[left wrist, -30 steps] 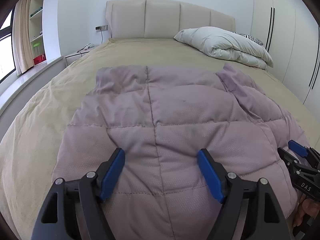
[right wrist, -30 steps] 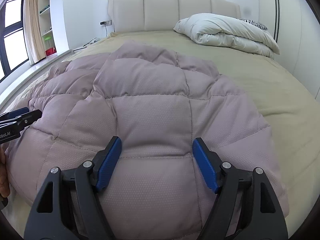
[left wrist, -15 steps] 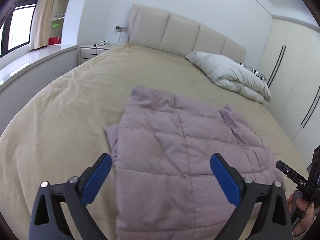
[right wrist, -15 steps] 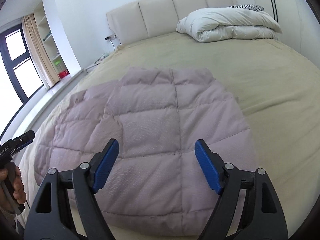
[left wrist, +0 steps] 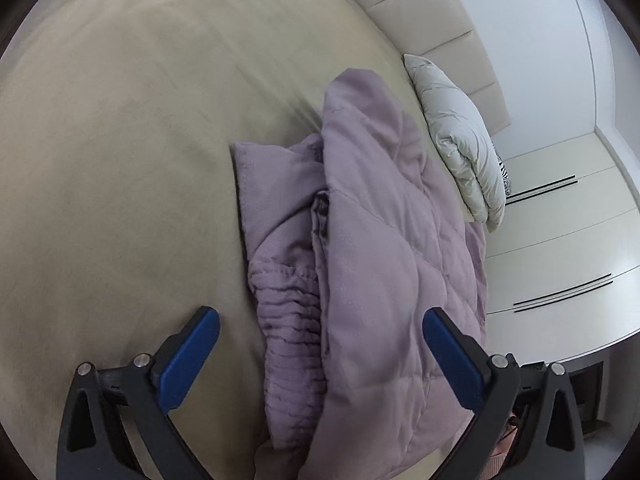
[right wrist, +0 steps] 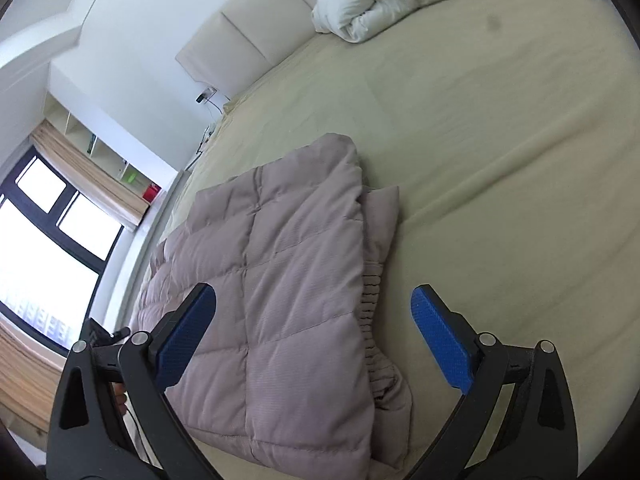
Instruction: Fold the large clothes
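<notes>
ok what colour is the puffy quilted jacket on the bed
The puffy quilted jacket is a dusty mauve-pink, clearest in the right wrist view.

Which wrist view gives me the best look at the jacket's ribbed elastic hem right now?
The left wrist view. The ribbed hem lies face-up between the open left gripper fingers, its gathers plain beside the quilted jacket panel. The right wrist view shows only a thin strip of the hem peeking from under the folded panel, between the open right gripper fingers.
</notes>
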Available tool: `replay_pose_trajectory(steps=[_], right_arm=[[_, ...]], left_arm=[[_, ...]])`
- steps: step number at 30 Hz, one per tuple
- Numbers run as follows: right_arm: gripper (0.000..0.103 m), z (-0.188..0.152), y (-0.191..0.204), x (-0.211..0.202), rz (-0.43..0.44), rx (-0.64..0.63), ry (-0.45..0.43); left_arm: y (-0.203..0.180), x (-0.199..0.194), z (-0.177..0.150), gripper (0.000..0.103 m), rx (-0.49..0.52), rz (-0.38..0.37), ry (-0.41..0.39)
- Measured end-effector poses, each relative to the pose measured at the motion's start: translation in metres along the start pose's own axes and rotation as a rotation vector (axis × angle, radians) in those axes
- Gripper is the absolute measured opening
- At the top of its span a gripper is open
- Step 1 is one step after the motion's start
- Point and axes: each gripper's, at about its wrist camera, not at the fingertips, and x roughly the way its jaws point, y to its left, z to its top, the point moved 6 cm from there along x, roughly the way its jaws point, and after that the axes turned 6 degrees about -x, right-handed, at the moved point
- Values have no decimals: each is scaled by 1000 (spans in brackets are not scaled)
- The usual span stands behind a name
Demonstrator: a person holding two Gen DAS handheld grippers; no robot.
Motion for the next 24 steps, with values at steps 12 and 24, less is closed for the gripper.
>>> replay_pose_trajectory(steps=[12,24], right_arm=[[100,7,-37,49,173,103,153],[101,15,-25,126,184,53,326]], left_arm=[[-23,36,5,100,49,-33,106],[-19,43,2,72,26,-62,157]])
